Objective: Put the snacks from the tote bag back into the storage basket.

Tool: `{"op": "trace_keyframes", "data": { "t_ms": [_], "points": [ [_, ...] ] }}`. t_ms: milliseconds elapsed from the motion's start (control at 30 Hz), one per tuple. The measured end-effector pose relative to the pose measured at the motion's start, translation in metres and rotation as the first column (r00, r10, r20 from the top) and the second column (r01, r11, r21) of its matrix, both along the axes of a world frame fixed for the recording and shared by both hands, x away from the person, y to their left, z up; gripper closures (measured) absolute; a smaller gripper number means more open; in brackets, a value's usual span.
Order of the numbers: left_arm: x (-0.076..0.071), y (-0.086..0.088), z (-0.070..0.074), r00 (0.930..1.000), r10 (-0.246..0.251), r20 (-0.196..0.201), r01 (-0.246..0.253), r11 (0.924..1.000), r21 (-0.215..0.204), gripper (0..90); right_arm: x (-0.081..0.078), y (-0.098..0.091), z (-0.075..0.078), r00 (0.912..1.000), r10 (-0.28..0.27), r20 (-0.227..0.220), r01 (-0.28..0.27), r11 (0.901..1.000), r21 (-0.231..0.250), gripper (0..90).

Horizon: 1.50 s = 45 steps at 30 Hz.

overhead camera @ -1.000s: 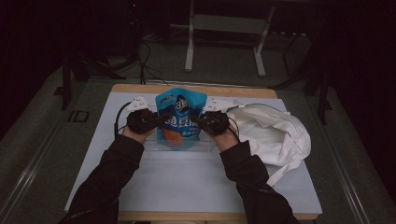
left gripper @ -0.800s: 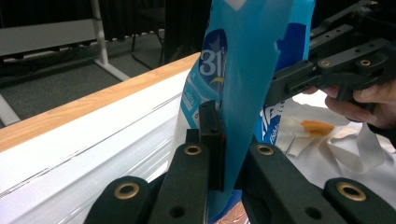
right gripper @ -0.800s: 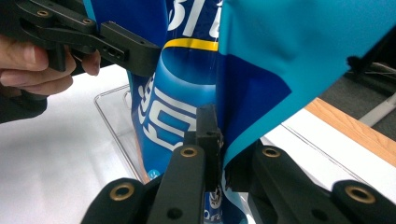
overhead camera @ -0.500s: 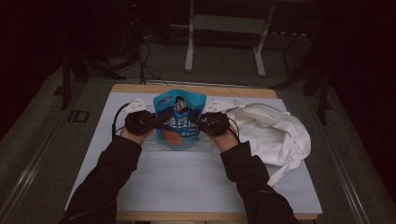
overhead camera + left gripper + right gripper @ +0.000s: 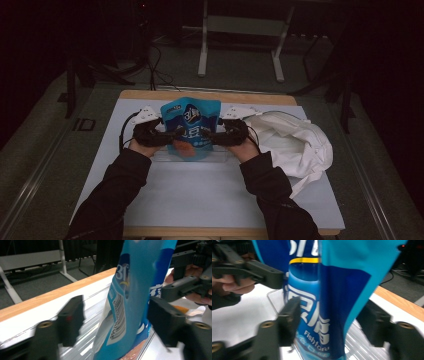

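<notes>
A blue snack pouch (image 5: 191, 127) stands upright on the white table top, with a clear tray at its foot. My left gripper (image 5: 172, 136) reaches it from the left and my right gripper (image 5: 207, 136) from the right. In the left gripper view the pouch (image 5: 135, 295) hangs between the jaws of the left gripper (image 5: 117, 322), which have just been opening and stand apart from it. In the right gripper view the pouch (image 5: 329, 290) likewise sits between the spread jaws of the right gripper (image 5: 332, 322), which have also just been opening.
A crumpled white cloth (image 5: 295, 142) lies at the right of the table. The clear tray (image 5: 222, 157) lies under the pouch. The wooden table edge (image 5: 200, 95) runs along the far side, and a metal stand (image 5: 240, 30) is on the floor beyond.
Both grippers' jaws have spread apart and let go of the pouch, which still stands between them. The hands have kept their places.
</notes>
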<state>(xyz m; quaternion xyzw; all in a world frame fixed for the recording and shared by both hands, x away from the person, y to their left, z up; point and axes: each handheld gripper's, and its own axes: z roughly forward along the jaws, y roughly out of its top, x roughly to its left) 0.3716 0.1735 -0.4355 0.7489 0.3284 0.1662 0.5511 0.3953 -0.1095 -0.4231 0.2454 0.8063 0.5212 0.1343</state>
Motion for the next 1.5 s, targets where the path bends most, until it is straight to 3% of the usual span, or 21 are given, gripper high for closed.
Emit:
{"op": "trace_keyframes", "data": {
  "t_ms": [33, 100, 200, 267, 333, 500, 600, 667, 767, 933, 1200, 1267, 1433, 1500],
  "points": [
    [0.0, 0.0, -0.001, 1.0, -0.007, -0.002, 0.007, 0.9999, 0.013, 14.4, 0.0, -0.001, 0.0, 1.0, 0.001, 0.0, -0.001, 1.0, 0.008, 27.0],
    [0.0, 0.0, -0.003, 1.0, 0.008, -0.002, -0.008, 0.9993, 0.037, 10.4, -0.002, -0.002, 0.001, 0.9999, -0.001, 0.016, 0.001, 1.0, 0.008, 18.8],
    [-0.001, 0.001, -0.006, 0.9998, 0.001, -0.019, 0.0, 0.9997, 0.026, 1.3, -0.005, -0.004, 0.003, 0.9994, 0.027, 0.021, -0.027, 0.9995, 0.015, 14.5],
    [-0.001, 0.001, -0.006, 0.9998, 0.001, -0.019, 0.0, 0.9997, 0.026, 1.3, -0.005, -0.005, 0.003, 0.9993, 0.03, 0.024, -0.031, 0.9993, 0.021, 14.5],
    [-0.004, 0.004, -0.006, 0.9995, 0.016, -0.028, -0.016, 0.9999, -0.004, 1.3, -0.007, -0.006, 0.004, 0.9983, 0.029, 0.051, -0.028, 0.9996, -0.003, 13.9],
    [-0.011, 0.007, -0.005, 0.9991, 0.038, -0.017, -0.038, 0.9992, 0.012, 1.3, -0.009, -0.009, 0.004, 0.9984, 0.027, 0.05, -0.027, 0.9996, -0.012, 13.8],
    [-0.016, 0.011, -0.004, 0.9986, 0.048, -0.024, -0.048, 0.9989, -0.002, 1.3, -0.01, -0.013, 0.004, 0.9986, 0.021, 0.049, -0.02, 0.9996, -0.019, 13.9],
    [-0.022, 0.012, -0.003, 0.9983, 0.055, -0.019, -0.055, 0.9983, 0.018, 1.3, -0.013, -0.017, 0.004, 0.9989, 0.012, 0.045, -0.011, 0.9995, -0.03, 14.0],
    [-0.026, 0.014, -0.004, 0.9983, 0.055, -0.019, -0.055, 0.9984, 0.01, 1.3, -0.016, -0.021, 0.003, 0.9991, 0.016, 0.039, -0.015, 0.9994, -0.031, 14.0],
    [-0.037, 0.013, -0.01, 0.9959, 0.09, -0.007, -0.089, 0.9946, 0.053, 1.3, -0.021, -0.031, 0.001, 0.9995, 0.015, 0.026, -0.015, 0.9994, -0.032, 14.1],
    [-0.056, 0.007, -0.02, 0.995, 0.09, -0.044, -0.087, 0.9947, 0.054, 1.3, -0.031, -0.053, -0.002, 0.9997, -0.017, 0.019, 0.018, 0.9995, -0.026, 14.2],
    [-0.06, 0.006, -0.023, 0.9943, 0.092, -0.054, -0.09, 0.9954, 0.033, 1.3, -0.033, -0.058, -0.003, 0.999, -0.035, 0.026, 0.036, 0.9989, -0.029, 14.2],
    [-0.07, 0.0, -0.029, 0.9936, 0.093, -0.065, -0.089, 0.9942, 0.061, 1.3, -0.04, -0.068, -0.005, 0.9986, -0.042, 0.033, 0.043, 0.9985, -0.034, 14.3],
    [-0.074, -0.002, -0.03, 0.9932, 0.093, -0.07, -0.089, 0.9945, 0.055, 1.3, -0.043, -0.072, -0.005, 0.9984, -0.042, 0.039, 0.043, 0.9984, -0.036, 14.3]
  ]
}}
